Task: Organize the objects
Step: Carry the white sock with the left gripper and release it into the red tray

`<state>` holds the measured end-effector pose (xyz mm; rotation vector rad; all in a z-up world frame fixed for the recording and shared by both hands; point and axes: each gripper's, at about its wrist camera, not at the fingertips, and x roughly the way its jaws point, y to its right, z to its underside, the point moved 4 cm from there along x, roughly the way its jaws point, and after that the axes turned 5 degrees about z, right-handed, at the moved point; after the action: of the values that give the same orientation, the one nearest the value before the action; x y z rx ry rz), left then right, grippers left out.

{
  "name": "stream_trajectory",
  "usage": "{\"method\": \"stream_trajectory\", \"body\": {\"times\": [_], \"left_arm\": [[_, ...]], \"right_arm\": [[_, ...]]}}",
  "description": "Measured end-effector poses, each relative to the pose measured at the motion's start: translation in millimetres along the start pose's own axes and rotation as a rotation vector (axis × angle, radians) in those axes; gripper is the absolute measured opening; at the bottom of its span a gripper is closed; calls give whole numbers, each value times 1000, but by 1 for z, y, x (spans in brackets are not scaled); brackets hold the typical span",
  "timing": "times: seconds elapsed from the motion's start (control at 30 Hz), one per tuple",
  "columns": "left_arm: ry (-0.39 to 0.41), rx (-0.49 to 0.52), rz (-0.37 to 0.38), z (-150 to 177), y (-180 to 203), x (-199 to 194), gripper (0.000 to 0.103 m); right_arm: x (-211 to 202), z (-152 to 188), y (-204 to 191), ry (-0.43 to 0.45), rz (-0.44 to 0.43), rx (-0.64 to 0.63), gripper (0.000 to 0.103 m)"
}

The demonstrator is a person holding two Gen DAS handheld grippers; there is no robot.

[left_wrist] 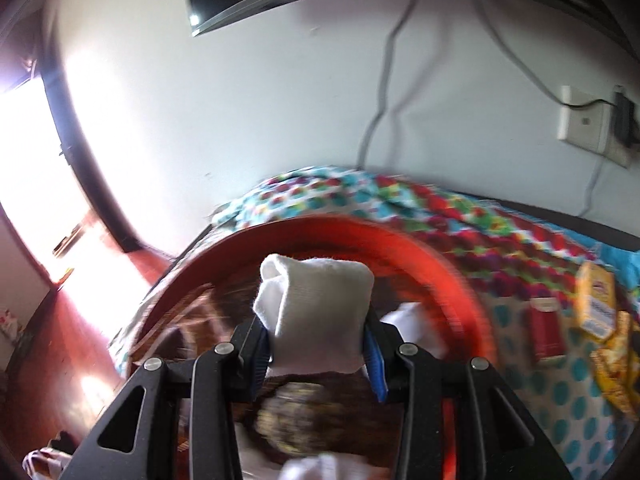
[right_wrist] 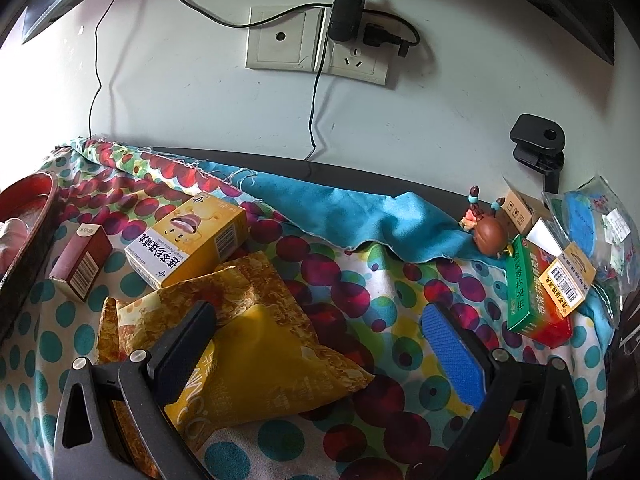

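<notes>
Leftmost, the red basket (left_wrist: 460,280) sits on the dotted cloth (right_wrist: 400,280), its rim blurred, with white cloth pieces inside. Over it the left gripper (left_wrist: 318,344) is clamped on a rolled white sock (left_wrist: 316,312), both pads pressed into its sides, so the sock hangs above the basket's inside. Just right of the basket, on the cloth, lies a small maroon box (right_wrist: 80,260), then a yellow box (right_wrist: 188,240) tilted beside it, and in front of these a yellow snack bag (right_wrist: 256,352). The right gripper (right_wrist: 316,340) hangs over that bag with its jaws spread wide; the left finger (right_wrist: 184,344) overlaps the bag, the blue pad (right_wrist: 456,352) stands clear over the cloth, and neither presses on anything. Farther right a blue towel (right_wrist: 360,216) lies along the wall, then a small brown figurine (right_wrist: 490,236), a green box (right_wrist: 532,296) and some packets. On the wall above is a socket (right_wrist: 320,40) with a charger plugged in.
</notes>
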<state>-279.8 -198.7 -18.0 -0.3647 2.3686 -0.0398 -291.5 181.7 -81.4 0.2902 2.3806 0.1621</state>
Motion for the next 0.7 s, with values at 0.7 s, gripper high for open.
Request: {"method": "stream_trajectory", "body": {"times": [0.7], "left_arm": [[-114,-84,-30,-19,-63,64,43]], "right_arm": [[-1,0,-3,0,7,-9,103]]}}
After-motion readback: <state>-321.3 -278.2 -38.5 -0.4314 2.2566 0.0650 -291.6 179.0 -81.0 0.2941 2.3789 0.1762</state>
